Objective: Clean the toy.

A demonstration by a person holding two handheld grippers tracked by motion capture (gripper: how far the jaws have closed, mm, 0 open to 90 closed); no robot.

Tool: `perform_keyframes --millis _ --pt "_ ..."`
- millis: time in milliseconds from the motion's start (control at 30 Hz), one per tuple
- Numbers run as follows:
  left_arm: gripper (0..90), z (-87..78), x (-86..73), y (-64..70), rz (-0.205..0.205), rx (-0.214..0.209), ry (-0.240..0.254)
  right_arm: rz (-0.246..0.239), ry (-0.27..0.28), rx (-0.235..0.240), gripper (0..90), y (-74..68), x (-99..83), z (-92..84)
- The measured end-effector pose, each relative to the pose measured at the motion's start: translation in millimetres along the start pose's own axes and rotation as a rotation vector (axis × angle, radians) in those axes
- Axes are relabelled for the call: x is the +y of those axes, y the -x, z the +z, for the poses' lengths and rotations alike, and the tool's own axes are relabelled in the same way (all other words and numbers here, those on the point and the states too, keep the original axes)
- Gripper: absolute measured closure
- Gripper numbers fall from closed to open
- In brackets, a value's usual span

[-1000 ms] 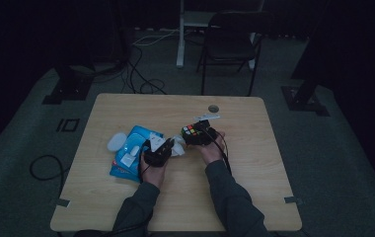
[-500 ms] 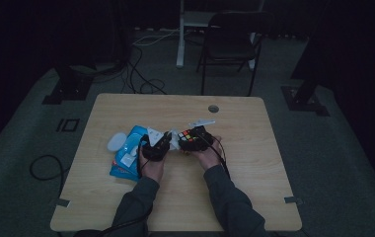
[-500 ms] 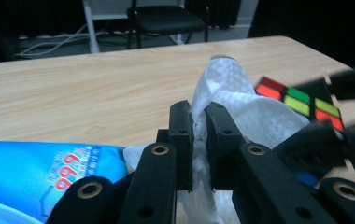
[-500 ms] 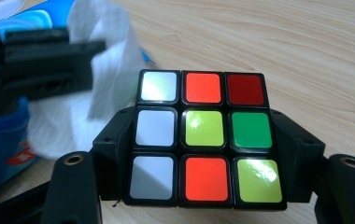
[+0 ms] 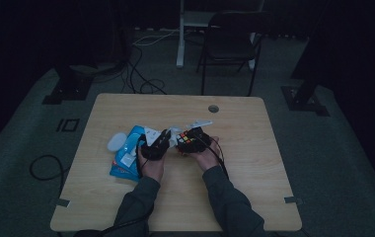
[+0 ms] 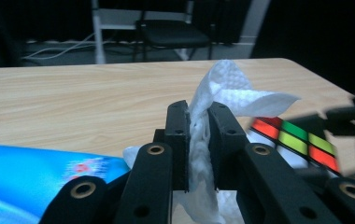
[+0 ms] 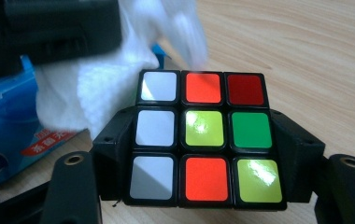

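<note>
Tissue and cube held over the table
Left gripper (image 6: 198, 140), jaws just easing apart, pinches a white tissue (image 6: 222, 88) beside the blue tissue pack (image 5: 126, 158); right gripper (image 7: 203, 140) clamps the puzzle cube (image 7: 202, 135)

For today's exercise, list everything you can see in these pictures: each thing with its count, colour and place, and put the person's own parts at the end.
Table: one, light wood, centre of the room.
Puzzle cube: one, black with white, red, green and yellow-green tiles, clamped in the right tool.
Wipe: one, white, between the left tool's jaws, beside the cube.
Wipes pack: one, blue, on the table's left part.
Small pale object: one, whitish, left of the pack; too dim to identify.
Chair: one, black, beyond the table.
Cables: several, dark, on the floor behind the table.
Left tool: one, black, its jaws have just been opening, pads still against the wipe.
Right tool: one, black.
Hands: two, in dark sleeves, from the near edge.
</note>
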State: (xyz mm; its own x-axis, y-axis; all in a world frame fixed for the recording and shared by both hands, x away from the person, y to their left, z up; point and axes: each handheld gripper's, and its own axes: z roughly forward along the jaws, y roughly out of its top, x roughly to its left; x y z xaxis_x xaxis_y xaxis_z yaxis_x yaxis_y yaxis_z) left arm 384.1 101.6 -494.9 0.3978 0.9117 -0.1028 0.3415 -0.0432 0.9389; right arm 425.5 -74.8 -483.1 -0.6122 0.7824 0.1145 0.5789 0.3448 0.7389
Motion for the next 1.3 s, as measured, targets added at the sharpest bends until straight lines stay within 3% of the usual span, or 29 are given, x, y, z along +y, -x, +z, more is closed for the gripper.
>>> perform_keyframes --millis 267,433,633,1167,1300 --pt "75.4 5.5 -5.0 3.9 0.023 -0.098 -0.055 0.018 0.024 -0.018 33.9 8.9 3.0 -7.7" --pt "81.1 6.8 -8.7 8.2 0.087 -0.140 -0.094 0.030 0.038 -0.022 34.0 12.3 4.2 -10.7" --pt "83.5 9.1 -15.1 12.1 0.125 -0.173 -0.135 0.037 0.042 -0.027 34.0 13.5 5.2 -12.1" --pt "83.7 5.3 -19.9 32.3 0.230 -0.263 -0.153 0.043 0.059 -0.043 34.0 18.2 8.4 -15.8" --pt "83.8 5.8 -20.6 31.8 0.227 -0.267 -0.152 0.044 0.054 -0.044 34.0 18.8 7.3 -15.5"
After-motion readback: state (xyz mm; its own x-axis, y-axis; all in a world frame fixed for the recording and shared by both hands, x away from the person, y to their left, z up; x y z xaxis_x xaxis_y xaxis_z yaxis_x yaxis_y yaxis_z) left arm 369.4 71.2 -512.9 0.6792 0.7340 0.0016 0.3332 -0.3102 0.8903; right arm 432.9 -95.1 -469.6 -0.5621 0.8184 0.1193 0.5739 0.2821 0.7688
